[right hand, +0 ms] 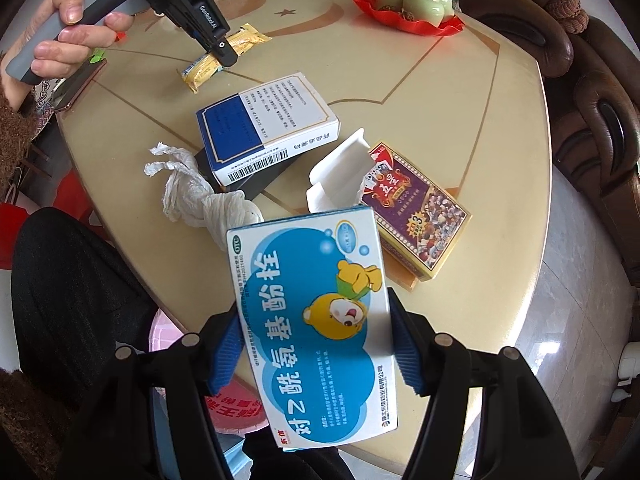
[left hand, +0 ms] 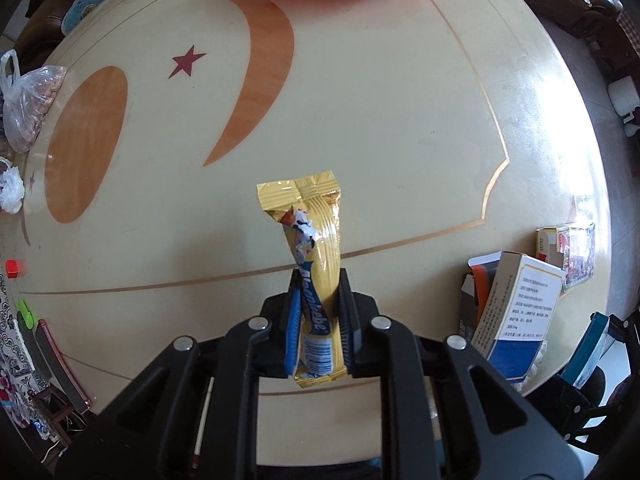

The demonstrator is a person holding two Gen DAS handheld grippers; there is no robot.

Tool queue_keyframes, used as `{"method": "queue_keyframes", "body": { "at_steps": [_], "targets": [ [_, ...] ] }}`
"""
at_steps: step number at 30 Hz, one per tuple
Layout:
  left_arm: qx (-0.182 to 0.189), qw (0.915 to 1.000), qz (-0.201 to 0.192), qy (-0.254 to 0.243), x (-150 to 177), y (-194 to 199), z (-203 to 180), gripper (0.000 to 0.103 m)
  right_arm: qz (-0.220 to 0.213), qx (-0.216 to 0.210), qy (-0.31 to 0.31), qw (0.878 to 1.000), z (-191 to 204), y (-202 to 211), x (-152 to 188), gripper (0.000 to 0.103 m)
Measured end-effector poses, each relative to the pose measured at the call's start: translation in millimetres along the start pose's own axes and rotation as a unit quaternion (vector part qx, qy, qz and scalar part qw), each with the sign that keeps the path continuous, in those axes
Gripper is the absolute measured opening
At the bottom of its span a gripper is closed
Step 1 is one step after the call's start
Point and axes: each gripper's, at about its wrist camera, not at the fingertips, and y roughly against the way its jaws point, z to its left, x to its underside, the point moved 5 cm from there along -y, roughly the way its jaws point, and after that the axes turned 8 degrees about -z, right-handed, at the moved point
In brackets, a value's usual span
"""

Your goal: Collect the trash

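My left gripper points down over the round table and is shut on a yellow snack wrapper, which sticks out past the fingertips with its torn end up. In the right wrist view the same left gripper holds the wrapper just above the tabletop, with a person's hand on its handle. My right gripper is shut on a blue-and-white medicine box with a cartoon bear, gripped by its long sides near the table's front edge.
On the table lie a crumpled tissue, a blue-and-white carton over a dark one, an open white carton and a playing-card box. A red plate with green cups stands at the back. A pink container sits below the edge.
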Motion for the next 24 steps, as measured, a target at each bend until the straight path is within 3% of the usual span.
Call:
{"method": "queue_keyframes", "body": {
  "at_steps": [9, 12, 18, 24],
  "targets": [
    [-0.011, 0.9989, -0.045, -0.013, 37.1, 61.3, -7.3, 0.017, -0.026, 0.025, -0.009, 0.999, 14.8, 34.4, -2.8, 0.063],
    [-0.016, 0.9979, -0.061, -0.017, 36.3, 88.1, -8.2, 0.017, -0.038, 0.033, -0.013, 0.999, 21.7, 49.7, -1.3, 0.063],
    [-0.007, 0.9957, -0.089, -0.026, 83.2, 143.5, -20.6, 0.017, -0.059, 0.052, -0.018, 0.997, 31.1, 86.0, 5.1, 0.063],
    [-0.002, 0.9932, -0.108, -0.045, 125.5, 165.8, -28.8, 0.018, -0.074, 0.066, -0.02, 0.995, 48.7, 116.3, 18.4, 0.063]
  ]
}}
